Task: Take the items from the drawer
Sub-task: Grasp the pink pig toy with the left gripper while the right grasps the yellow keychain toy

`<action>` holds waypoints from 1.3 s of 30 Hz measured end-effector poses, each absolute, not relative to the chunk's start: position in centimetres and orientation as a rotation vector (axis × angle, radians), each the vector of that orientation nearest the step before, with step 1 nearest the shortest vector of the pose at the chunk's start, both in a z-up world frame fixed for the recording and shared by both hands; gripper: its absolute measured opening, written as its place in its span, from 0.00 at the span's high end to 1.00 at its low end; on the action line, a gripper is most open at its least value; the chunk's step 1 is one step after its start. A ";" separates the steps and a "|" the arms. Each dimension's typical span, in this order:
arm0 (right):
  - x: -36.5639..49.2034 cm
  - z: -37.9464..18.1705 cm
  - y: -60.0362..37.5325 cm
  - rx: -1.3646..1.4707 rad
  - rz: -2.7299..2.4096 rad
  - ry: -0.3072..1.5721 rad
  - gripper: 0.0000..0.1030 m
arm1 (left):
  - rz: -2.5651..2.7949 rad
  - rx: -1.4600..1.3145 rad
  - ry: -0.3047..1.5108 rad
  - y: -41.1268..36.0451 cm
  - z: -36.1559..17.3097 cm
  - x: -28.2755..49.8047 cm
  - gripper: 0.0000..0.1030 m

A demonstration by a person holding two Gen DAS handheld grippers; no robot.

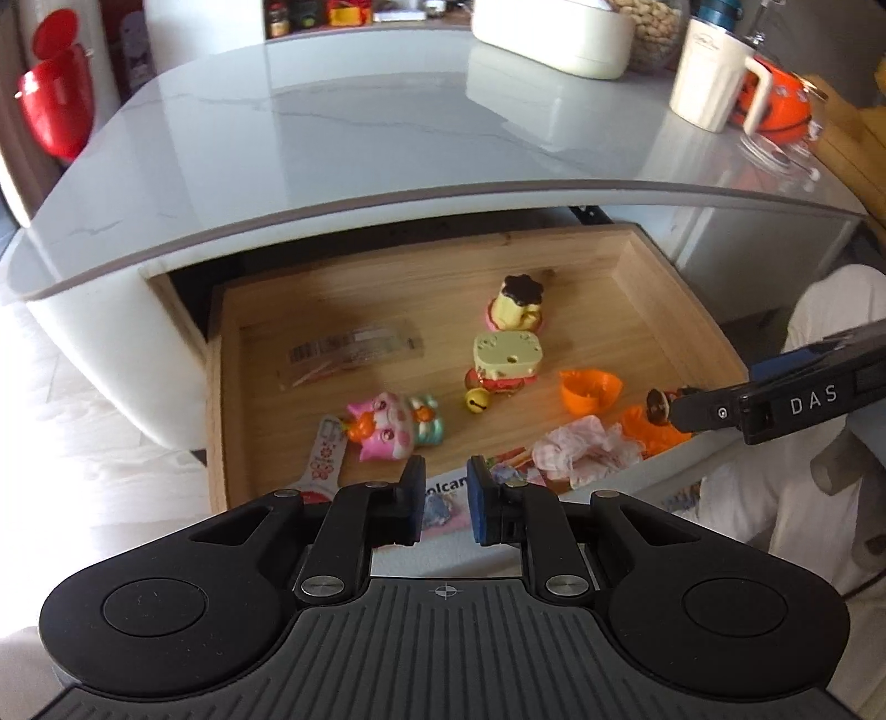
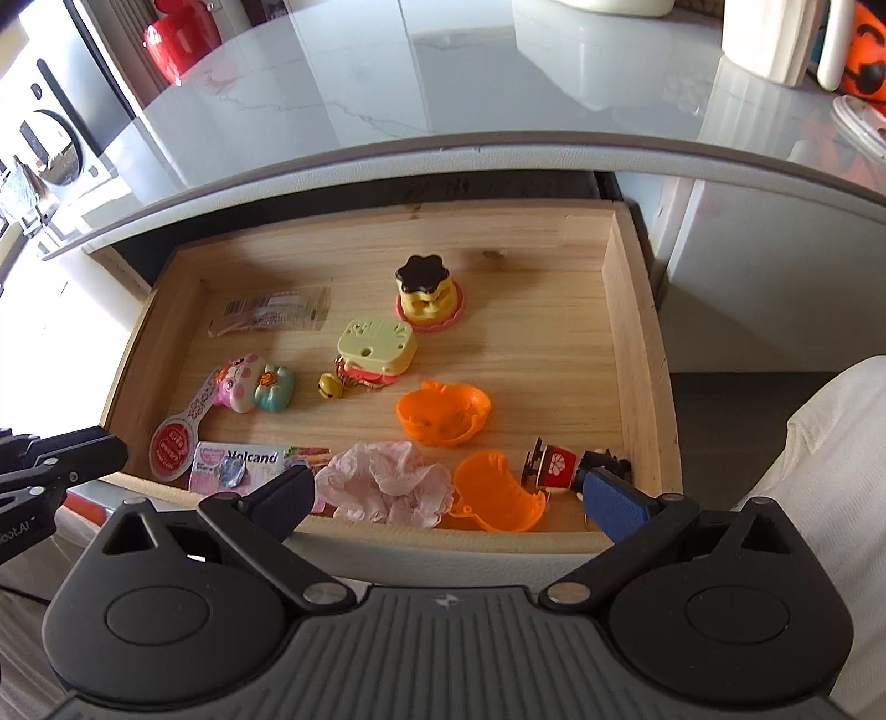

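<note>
A wooden drawer (image 2: 637, 332) stands pulled out under a white tabletop. Inside lie a pudding toy (image 2: 426, 293), a pale yellow box toy (image 2: 376, 346), a gold bell (image 2: 328, 385), a pink cat toy (image 2: 238, 385), two orange capsule halves (image 2: 443, 415), a pink lace cloth (image 2: 387, 487), a clear packet (image 2: 271, 313), a Volcand card (image 2: 243, 468) and a small red-white figurine (image 2: 556, 468). My right gripper (image 2: 451, 495) hangs wide open over the drawer's front edge, its right finger beside the figurine. My left gripper (image 1: 446, 476) hovers at the front left, slightly open, holding nothing.
The marble tabletop (image 1: 360, 138) carries a white mug (image 1: 714, 72), a white container (image 1: 554, 39) and an orange ball-like object (image 1: 786, 105) at its far right. A red bin (image 1: 55, 99) hangs at the far left. A person's white-clad leg (image 2: 819, 471) is right of the drawer.
</note>
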State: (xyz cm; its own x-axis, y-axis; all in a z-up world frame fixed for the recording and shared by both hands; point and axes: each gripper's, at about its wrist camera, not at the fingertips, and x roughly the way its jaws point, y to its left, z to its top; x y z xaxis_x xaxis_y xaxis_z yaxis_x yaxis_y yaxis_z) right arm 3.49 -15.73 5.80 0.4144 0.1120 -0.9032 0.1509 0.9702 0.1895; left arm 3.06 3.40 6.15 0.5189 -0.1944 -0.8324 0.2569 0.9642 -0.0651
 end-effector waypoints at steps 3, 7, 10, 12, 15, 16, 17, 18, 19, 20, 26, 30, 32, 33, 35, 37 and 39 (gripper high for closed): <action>4.9 4.9 -17.4 0.349 0.052 1.235 0.00 | -0.333 0.246 0.908 3.3 6.6 5.1 0.81; 5.7 4.4 -17.8 0.372 0.137 1.272 0.06 | -0.495 0.521 0.911 1.9 5.4 8.8 0.81; 6.2 5.1 -17.7 0.302 0.214 1.235 0.09 | -0.597 0.605 0.988 1.0 2.9 11.3 0.81; 6.5 5.9 -17.6 0.229 0.265 1.198 0.09 | -0.656 0.627 1.049 0.6 1.2 12.3 0.81; 6.9 6.8 -17.2 0.087 0.334 1.139 0.09 | -0.712 0.674 1.135 0.1 -1.3 13.0 0.79; 7.1 7.0 -17.1 0.045 0.355 1.125 0.09 | -0.709 0.692 1.162 0.0 -2.1 13.2 0.79; 7.4 7.1 -17.0 0.010 0.376 1.115 0.09 | -0.699 0.702 1.183 -0.1 -2.8 13.4 0.79; 7.8 7.0 -17.0 -0.024 0.397 1.109 0.09 | -0.685 0.709 1.189 0.0 -3.3 13.5 0.78; 8.2 6.9 -16.9 -0.058 0.414 1.104 0.09 | -0.686 0.693 1.176 0.1 -3.3 13.8 0.77; 8.6 6.7 -16.8 -0.097 0.423 1.101 0.09 | -0.673 0.671 1.176 0.2 -3.3 14.0 0.72; 11.9 4.9 -16.1 -0.255 0.437 1.145 0.09 | -0.606 0.544 1.170 1.5 -3.2 15.7 0.53; 12.9 3.5 -15.2 -0.313 0.497 1.183 0.09 | -0.624 0.536 1.213 1.2 -4.6 16.1 0.29; 13.4 2.7 -14.9 -0.314 0.517 1.222 0.11 | -0.649 0.542 1.223 0.7 -5.0 16.2 0.33; 13.6 2.4 -14.8 -0.314 0.525 1.239 0.12 | -0.659 0.546 1.220 0.5 -5.0 16.2 0.43; 14.1 1.8 -14.3 -0.320 0.539 1.273 0.13 | -0.670 0.544 1.228 0.2 -4.6 16.2 0.60; 14.6 1.3 -14.0 -0.335 0.546 1.292 0.15 | -0.639 0.562 1.252 0.0 -3.8 16.2 0.61; 15.1 1.0 -13.2 -0.409 0.531 1.271 0.17 | -0.597 0.559 1.277 0.2 -2.8 16.2 0.62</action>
State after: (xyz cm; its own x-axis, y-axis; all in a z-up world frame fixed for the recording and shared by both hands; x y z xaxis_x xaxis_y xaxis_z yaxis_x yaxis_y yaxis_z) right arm 15.11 -13.22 1.02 0.2038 0.1486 -0.9677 -0.5844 0.8115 0.0016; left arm 16.19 0.24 -2.81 0.1826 -0.0992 -0.9782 0.6869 0.7247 0.0547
